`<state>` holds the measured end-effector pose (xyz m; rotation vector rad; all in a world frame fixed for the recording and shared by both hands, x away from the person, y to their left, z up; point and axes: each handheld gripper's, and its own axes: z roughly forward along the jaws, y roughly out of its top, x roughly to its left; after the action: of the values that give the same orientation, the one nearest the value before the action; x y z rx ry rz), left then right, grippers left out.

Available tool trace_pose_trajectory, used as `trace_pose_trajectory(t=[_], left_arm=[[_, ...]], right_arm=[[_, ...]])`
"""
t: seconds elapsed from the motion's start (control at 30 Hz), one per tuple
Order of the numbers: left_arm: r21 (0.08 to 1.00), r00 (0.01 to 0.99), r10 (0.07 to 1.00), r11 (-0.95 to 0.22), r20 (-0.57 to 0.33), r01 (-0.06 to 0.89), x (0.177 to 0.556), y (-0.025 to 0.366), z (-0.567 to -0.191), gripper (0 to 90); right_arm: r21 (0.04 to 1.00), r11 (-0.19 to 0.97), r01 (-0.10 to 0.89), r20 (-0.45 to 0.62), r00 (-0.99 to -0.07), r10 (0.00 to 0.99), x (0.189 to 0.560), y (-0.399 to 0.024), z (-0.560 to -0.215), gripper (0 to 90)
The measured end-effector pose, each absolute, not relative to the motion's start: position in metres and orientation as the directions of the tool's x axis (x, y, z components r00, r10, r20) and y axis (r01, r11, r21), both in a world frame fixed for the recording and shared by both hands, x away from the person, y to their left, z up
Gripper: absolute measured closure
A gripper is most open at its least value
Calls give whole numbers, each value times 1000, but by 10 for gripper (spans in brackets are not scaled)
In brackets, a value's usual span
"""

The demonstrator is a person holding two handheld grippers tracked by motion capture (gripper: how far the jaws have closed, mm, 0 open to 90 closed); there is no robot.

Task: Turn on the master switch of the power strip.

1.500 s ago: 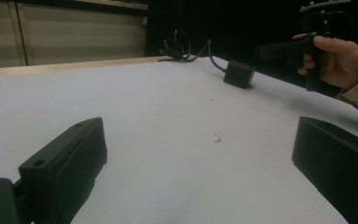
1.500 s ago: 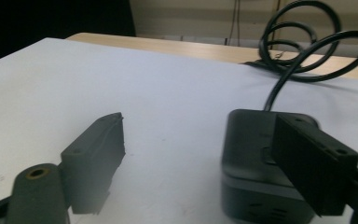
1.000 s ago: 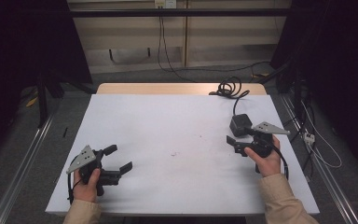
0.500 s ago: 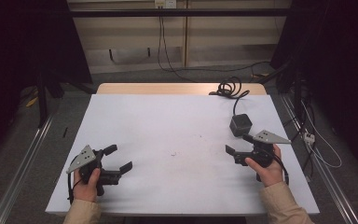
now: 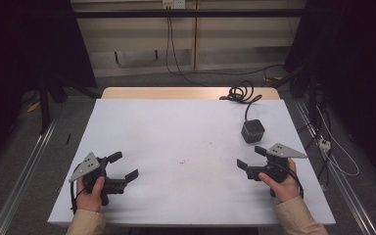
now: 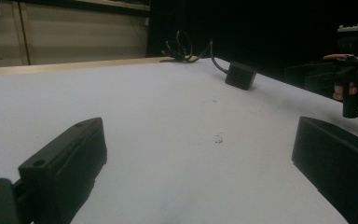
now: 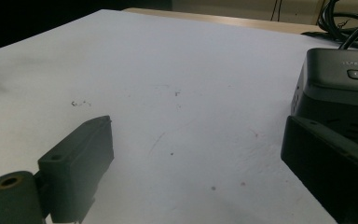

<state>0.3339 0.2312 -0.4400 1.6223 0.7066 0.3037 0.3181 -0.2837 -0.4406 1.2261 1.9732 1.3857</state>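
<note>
White tabletop (image 5: 176, 127) under dim light, dark room all round, bare floor and wall cables beyond the far edge. The landmark here is the black cube power adapter (image 5: 252, 130), sitting upright toward the far right of the sheet with its cable (image 5: 240, 93) coiling away to the back edge. The right gripper (image 5: 252, 159) sits just on the near side of that cube, jaws spread wide and empty, pointing inward across the table; in the right gripper view the cube (image 7: 342, 88) looms just beyond the right-hand jaw, button face up, apart from it as far as I can tell. The left gripper (image 5: 125, 166) is well away from the cube, down at the near left, jaws likewise wide apart and holding nothing; its own view puts the cube (image 6: 240, 74) far off up the table. So the right hand is clearly the nearer one, and my read is any grab falls to it: the cube lies forward and slightly outward of those jaws, roughly square, no real long axis. No containers on the table.
</note>
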Motion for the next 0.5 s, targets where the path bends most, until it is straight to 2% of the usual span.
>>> trace_pose_trajectory(t=[0.5], left_arm=[[962, 777, 599, -36, -195, 270, 334, 231, -440, 27]], right_arm=[[903, 113, 414, 135, -522, 842, 303, -289, -445, 88]])
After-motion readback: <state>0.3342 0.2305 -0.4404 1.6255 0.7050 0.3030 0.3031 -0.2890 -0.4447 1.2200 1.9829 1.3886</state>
